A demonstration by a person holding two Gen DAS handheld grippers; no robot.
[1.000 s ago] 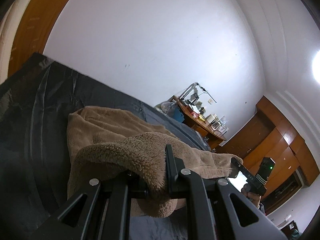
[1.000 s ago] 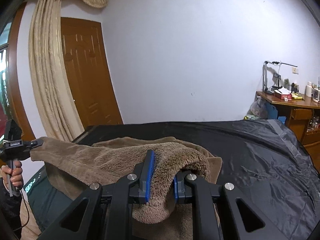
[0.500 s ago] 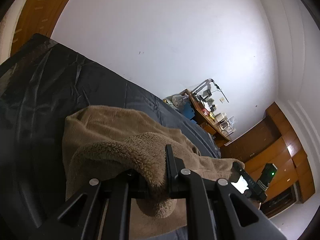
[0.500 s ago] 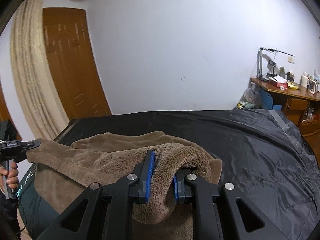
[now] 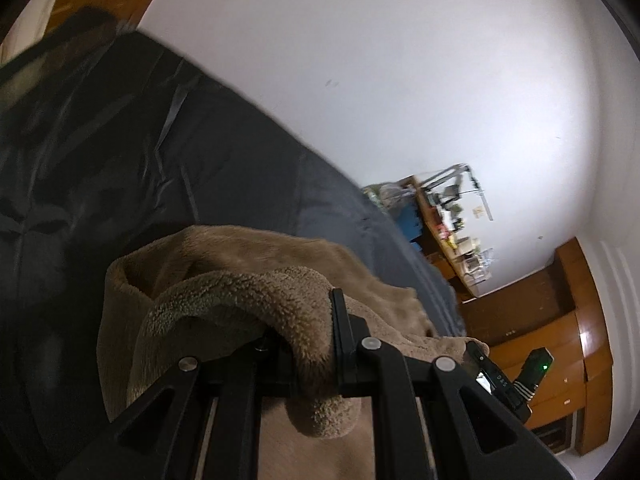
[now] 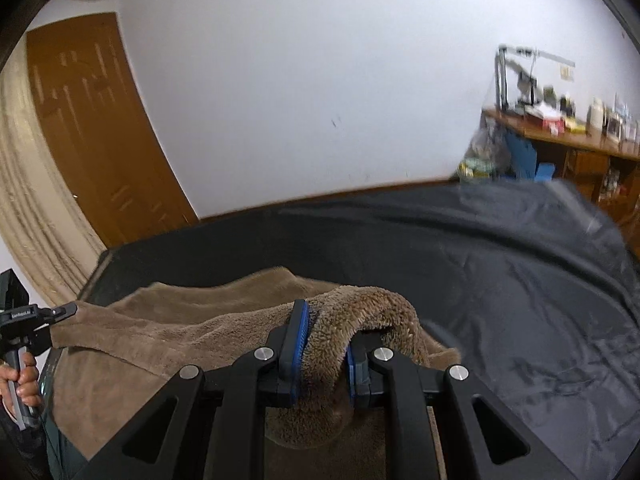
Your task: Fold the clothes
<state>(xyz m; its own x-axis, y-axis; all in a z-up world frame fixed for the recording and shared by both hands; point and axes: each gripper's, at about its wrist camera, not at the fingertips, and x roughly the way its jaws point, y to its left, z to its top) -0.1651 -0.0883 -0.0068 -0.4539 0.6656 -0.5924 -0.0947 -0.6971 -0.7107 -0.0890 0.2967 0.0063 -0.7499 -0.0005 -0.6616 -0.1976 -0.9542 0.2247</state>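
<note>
At the left end of the fleece's lifted edge, the left gripper (image 5: 316, 344) is pinched on a thick roll of the brown fleece garment (image 5: 248, 256), its two black fingers pressed into the pile so that the cloth bulges out below them. A grip that bites a whole bunch, not a single layer, suits so plush a fabric, which would likely slip from a shallow hold. In the right wrist view this same gripper shows at the far left, in a hand (image 6: 22, 380), with the hem drawn taut from it.

The garment lies on the dark-covered bed (image 5: 120, 152), toward its near edge, part of it flat on the cover and the near hem raised off it. The stretched hem between the two grips keeps that edge straight, which a clean fold needs.

At the right end, the right gripper (image 6: 324, 354) is likewise clamped on a bunch of the fleece between its blue pads (image 6: 303, 336). Both ends held level would let the hem travel as one line; whether it is going over or coming back, I cannot tell.
</note>
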